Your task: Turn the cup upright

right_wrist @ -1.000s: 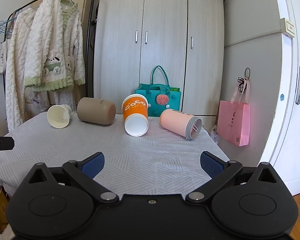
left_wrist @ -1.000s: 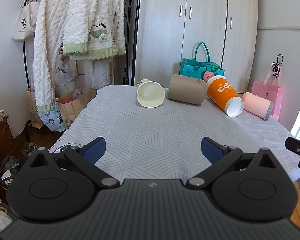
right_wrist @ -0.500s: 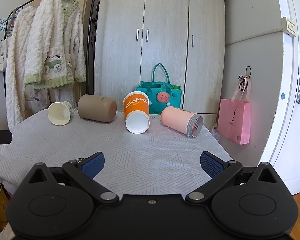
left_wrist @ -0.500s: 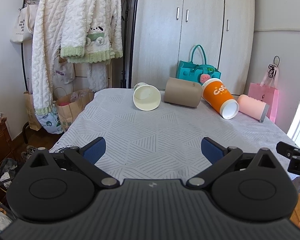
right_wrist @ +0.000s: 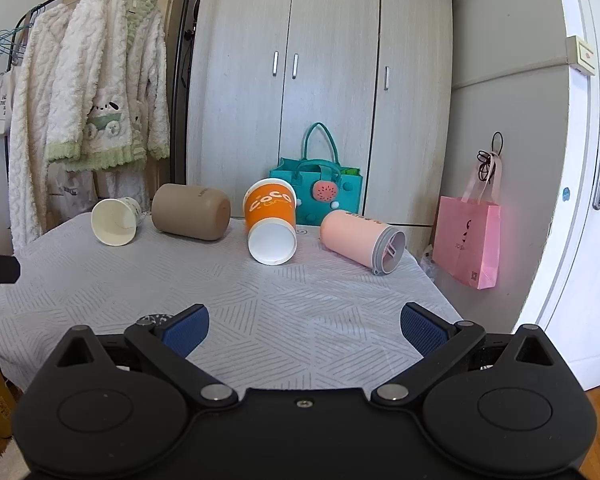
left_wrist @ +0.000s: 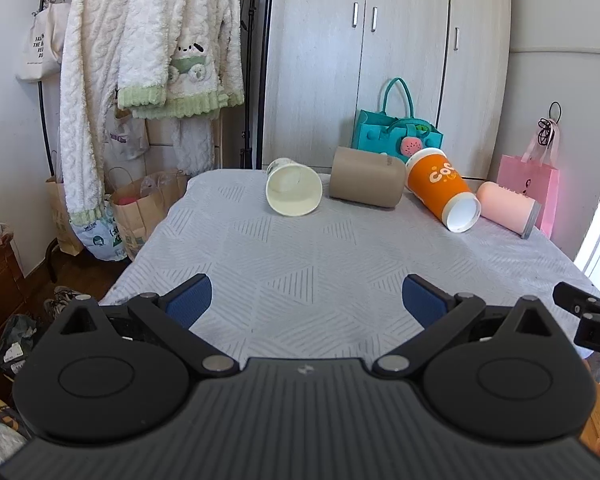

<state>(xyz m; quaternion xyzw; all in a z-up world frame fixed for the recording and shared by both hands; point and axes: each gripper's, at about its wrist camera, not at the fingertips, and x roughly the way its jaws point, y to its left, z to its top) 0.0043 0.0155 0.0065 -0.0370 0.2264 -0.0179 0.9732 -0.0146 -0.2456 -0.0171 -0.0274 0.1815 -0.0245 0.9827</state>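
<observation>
Several cups lie on their sides in a row at the far end of the table [left_wrist: 300,264]: a cream paper cup [left_wrist: 293,192] [right_wrist: 115,221], a brown cup [left_wrist: 366,188] [right_wrist: 191,217], an orange paper cup [left_wrist: 444,194] [right_wrist: 271,222] and a pink tumbler with a grey lid [left_wrist: 507,208] [right_wrist: 362,242]. My left gripper [left_wrist: 307,300] is open and empty over the near table edge, well short of the cups. My right gripper [right_wrist: 305,328] is open and empty, also at the near edge.
The table [right_wrist: 300,292] has a grey patterned cloth. A teal bag [right_wrist: 316,192] stands behind the cups before a wardrobe [right_wrist: 320,80]. A pink bag [right_wrist: 470,248] hangs at right. Robes [left_wrist: 148,60] on a rack and paper bags [left_wrist: 140,212] stand left.
Both grippers have drawn back and shifted slightly; the cups look a little smaller and higher in both views. The jaws stay open. The cups have not moved.
</observation>
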